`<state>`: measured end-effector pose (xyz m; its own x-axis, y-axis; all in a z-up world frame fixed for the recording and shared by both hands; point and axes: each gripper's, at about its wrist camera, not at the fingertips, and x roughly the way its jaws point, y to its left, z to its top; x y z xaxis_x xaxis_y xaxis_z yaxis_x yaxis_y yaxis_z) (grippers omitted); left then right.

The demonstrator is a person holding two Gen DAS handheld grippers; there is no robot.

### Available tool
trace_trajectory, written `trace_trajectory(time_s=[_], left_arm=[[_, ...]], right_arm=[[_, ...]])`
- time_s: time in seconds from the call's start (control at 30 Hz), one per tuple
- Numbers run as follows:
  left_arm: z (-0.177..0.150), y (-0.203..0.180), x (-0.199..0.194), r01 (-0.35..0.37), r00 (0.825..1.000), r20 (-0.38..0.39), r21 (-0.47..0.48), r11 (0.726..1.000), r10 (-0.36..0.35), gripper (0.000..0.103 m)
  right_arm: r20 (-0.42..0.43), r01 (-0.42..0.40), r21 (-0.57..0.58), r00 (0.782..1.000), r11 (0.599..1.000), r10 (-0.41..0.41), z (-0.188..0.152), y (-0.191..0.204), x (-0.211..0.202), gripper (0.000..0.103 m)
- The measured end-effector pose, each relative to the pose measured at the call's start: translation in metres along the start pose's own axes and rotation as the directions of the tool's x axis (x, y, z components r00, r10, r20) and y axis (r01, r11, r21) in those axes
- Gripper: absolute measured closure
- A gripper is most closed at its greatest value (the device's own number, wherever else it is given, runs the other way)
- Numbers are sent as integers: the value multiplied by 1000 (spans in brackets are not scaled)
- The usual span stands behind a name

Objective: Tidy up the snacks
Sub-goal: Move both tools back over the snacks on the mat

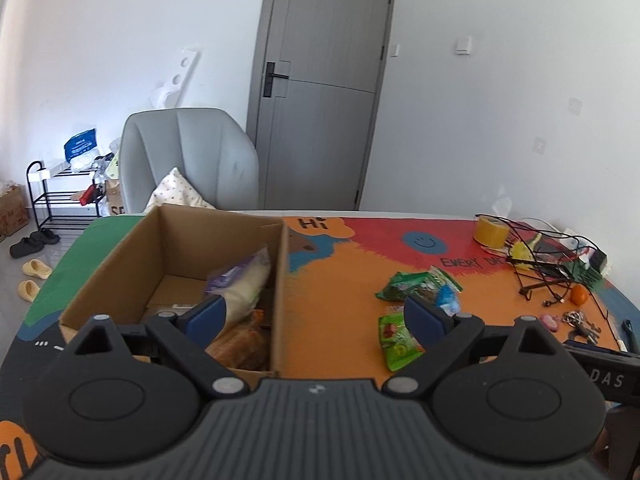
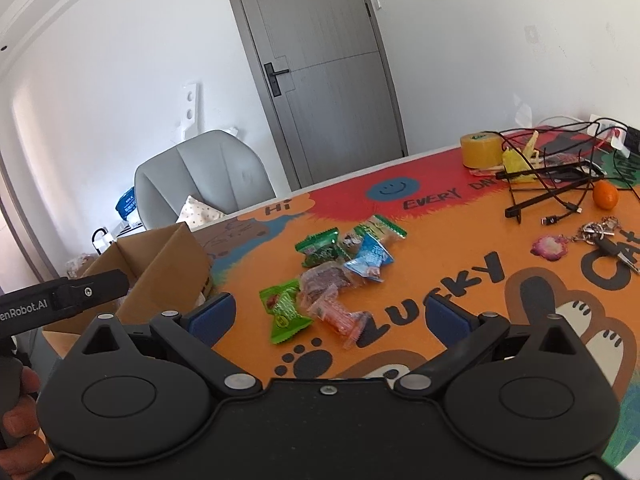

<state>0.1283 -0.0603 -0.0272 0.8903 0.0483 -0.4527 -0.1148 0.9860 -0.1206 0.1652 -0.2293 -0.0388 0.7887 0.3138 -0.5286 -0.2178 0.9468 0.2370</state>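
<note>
Snacks [image 2: 340,276]: loose cluster on worktop [image 2: 460,248], just ahead of right claw [image 2: 328,314], fingers spread wide, nothing gripped. Green packet [image 2: 285,310] nearest, beside clear orange-red packets [image 2: 336,312]; blue packet [image 2: 370,258] and more green ones behind. Left claw [image 1: 316,318] likewise spread, empty, straddling right wall of cardboard box [image 1: 280,280]. Inside box: pale bag with purple label [image 1: 242,280], tilted against that wall, orange-brown packet [image 1: 244,344] below it. Farther right on worktop: yellow tape roll [image 2: 480,150], tangled black cables [image 2: 560,184], small orange fruit [image 2: 605,194], keys [image 2: 600,236].
</note>
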Motion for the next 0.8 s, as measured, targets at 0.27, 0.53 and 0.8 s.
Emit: trace_trajectory(time_s=[0.27, 0.53, 0.8], left_arm=[[-13, -23, 16, 56, 998, -39, 20, 998, -56, 8], [-22, -32, 33, 76, 996, -47, -27, 997, -77, 18], [-31, -36, 60, 76, 991, -102, -67, 995, -83, 49]], right_arm=[[-31, -6, 18, 1000, 1000, 7, -9, -15, 16, 2], [-79, -19, 48, 997, 999, 22, -16, -27, 39, 27], [-102, -65, 47, 992, 997, 69, -12, -30, 64, 48]])
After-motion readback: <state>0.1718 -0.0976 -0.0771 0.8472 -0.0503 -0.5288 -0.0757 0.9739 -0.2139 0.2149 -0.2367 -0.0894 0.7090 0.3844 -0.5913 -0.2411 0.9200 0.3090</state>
